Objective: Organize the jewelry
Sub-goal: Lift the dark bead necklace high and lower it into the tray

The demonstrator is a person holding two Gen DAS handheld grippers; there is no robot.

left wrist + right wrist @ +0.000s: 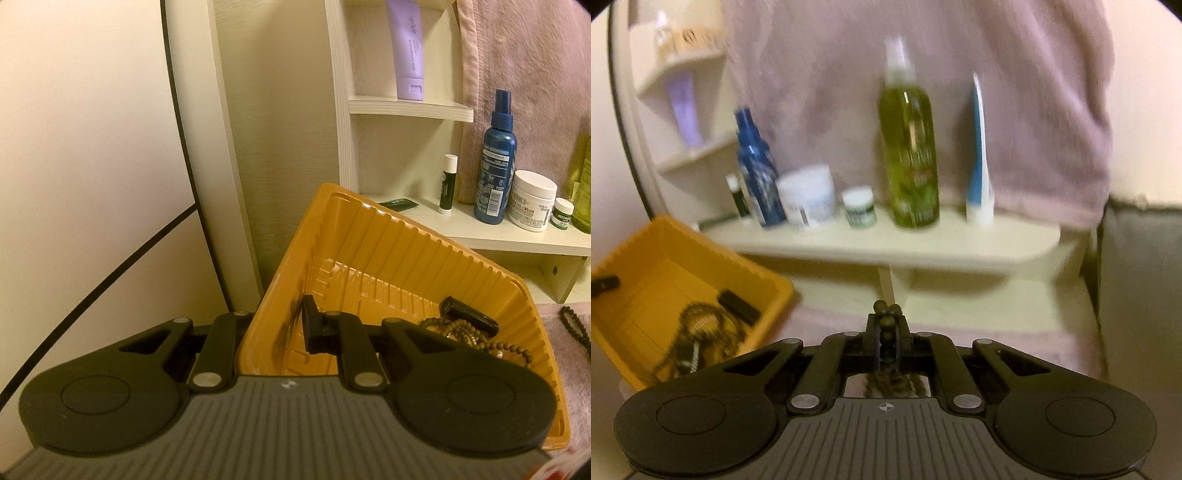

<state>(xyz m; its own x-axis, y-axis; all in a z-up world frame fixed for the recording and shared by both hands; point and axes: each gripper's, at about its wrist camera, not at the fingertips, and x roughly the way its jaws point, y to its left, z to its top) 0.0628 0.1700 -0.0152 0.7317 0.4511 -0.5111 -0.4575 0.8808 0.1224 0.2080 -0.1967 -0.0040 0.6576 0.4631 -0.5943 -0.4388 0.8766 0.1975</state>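
Left gripper (275, 326): jaws clamped on the near left wall of the orange tray (424, 236), one finger inside, the other outside and mostly hidden by the wall. The tray looks tipped up. In it, ahead and to the right of these jaws: a loose pile of bead strands (476, 339) and a small black cylinder (471, 314), its long axis running left-to-right and slightly toward the jaws.

Right gripper (886, 328): jaws narrow, pinching a strand of dark round beads (886, 319). A few beads bunch above the fingertips; the rest hangs back between the fingers toward the body, so the strand's long axis runs along the fingers. View is blurred, so its length cannot be told.

Key relation: in the right wrist view the tray lies left of the right jaws, open side facing up and toward them. The held strand is well apart from it. Judgement: the right gripper carries the load and should travel left over the rim; the left one only steadies the tray.

Risk: the trailing end may catch on the rim.

Shelf (886, 247) with bottles lies straight ahead, not involved.
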